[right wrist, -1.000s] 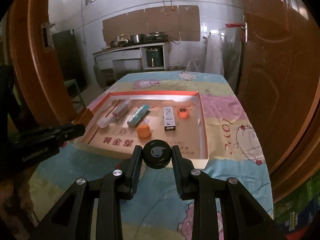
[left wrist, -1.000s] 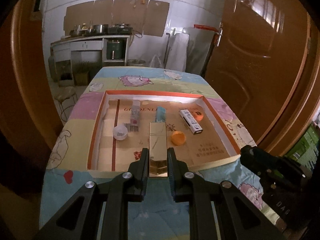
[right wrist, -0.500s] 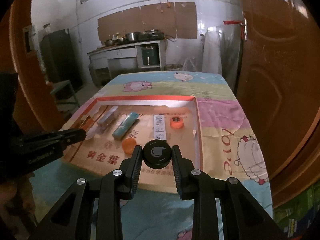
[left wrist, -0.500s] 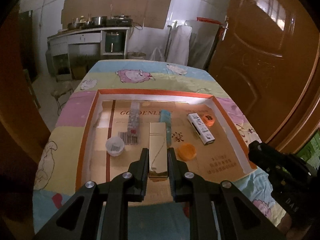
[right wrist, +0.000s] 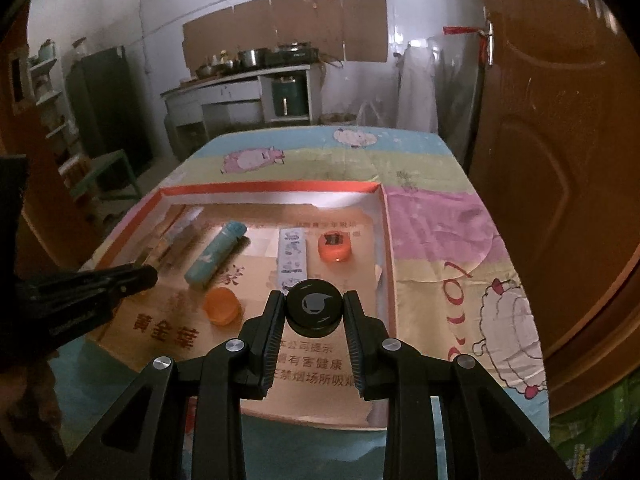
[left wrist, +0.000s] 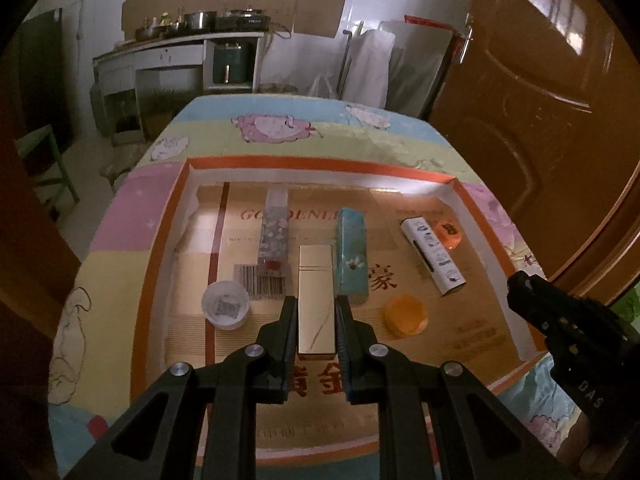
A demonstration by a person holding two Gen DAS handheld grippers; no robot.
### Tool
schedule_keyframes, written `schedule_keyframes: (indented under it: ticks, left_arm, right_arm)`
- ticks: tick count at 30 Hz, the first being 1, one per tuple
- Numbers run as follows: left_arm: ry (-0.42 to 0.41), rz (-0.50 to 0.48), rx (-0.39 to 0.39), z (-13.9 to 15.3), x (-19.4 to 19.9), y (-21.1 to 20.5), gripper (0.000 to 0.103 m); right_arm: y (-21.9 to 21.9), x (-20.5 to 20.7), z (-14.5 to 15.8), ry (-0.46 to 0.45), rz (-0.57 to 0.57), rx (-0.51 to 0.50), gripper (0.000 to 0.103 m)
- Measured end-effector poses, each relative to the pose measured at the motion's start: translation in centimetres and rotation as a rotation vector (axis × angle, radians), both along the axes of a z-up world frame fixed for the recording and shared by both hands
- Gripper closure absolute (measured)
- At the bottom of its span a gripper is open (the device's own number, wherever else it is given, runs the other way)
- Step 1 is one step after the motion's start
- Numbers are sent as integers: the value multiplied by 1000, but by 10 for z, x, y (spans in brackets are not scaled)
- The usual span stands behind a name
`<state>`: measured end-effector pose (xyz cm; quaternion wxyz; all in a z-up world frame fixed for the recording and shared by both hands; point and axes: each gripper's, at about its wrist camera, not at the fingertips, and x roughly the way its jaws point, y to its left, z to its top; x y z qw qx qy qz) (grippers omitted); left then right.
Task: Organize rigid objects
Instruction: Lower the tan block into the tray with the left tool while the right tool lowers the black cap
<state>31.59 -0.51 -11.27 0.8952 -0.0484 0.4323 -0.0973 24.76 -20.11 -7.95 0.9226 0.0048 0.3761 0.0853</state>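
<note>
Both grippers have been carried forward and lower, so the shallow orange-edged tray now fills more of each view. A gold rectangular box is clamped lengthwise in the left gripper and held over the tray floor, between a floral box and a teal box. A round black cap is pinched in the right gripper above the tray's near right part, close to a white printed box. Neighbours could be knocked askew if the gold box is lowered off line (the gap between the floral and teal boxes looks narrow). The black cap could roll if it is released before it rests flat. The gold box looks glossy and hard-edged, with a seam across it; the cap is matt, with a pale emblem.
</note>
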Motion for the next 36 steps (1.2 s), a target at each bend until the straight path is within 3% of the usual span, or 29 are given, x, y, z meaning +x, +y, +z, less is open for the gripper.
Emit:
schedule_keyframes:
  ticks: [36]
  left_arm:
    - [15,0,59,-23,9,-7,85]
  right_arm:
    - [10,20,-40,106,16,-56,73]
